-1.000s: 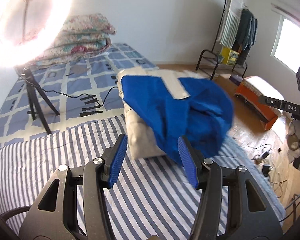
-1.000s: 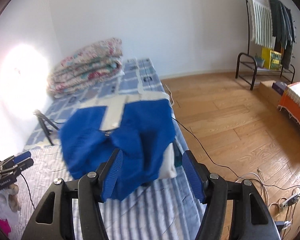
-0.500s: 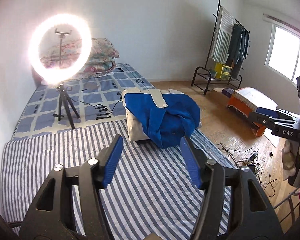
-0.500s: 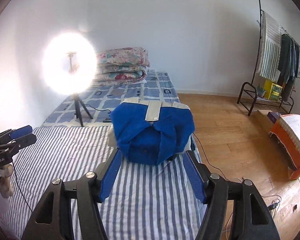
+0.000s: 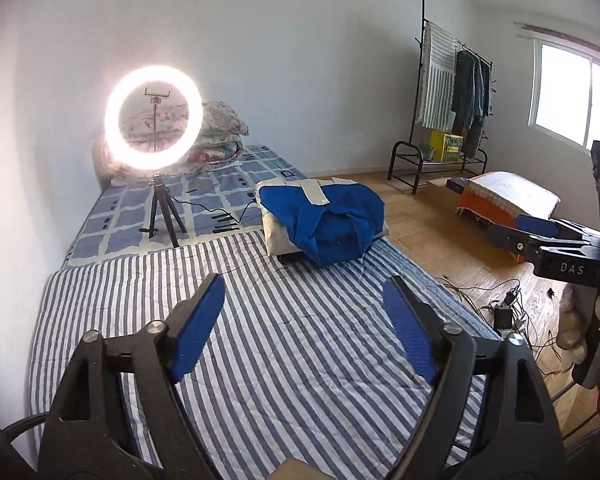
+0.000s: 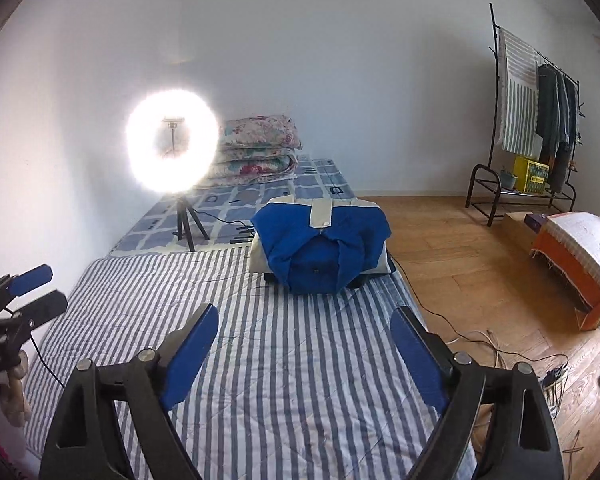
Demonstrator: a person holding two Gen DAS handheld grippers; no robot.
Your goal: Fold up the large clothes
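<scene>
Folded blue garment (image 6: 324, 252) resting far up the striped bed (image 6: 300, 360), dead ahead of right tongs (image 6: 304, 356), slightly right of left tongs (image 5: 304, 328), both spread wide, holding nothing.

Grippers: we count two, the left gripper (image 5: 304, 320) and the right gripper (image 6: 304, 348), each with two blue fingers.
Folded garments: one blue garment (image 6: 324, 248) at frame centre.
Ring lights: one ring light (image 5: 153, 117), upper left.
Quilt stacks: one folded quilt stack (image 6: 256, 152) behind it.
Clothes racks: one clothes rack (image 6: 536, 120), upper right.
Striped sheets: one striped sheet (image 6: 292, 360).
</scene>
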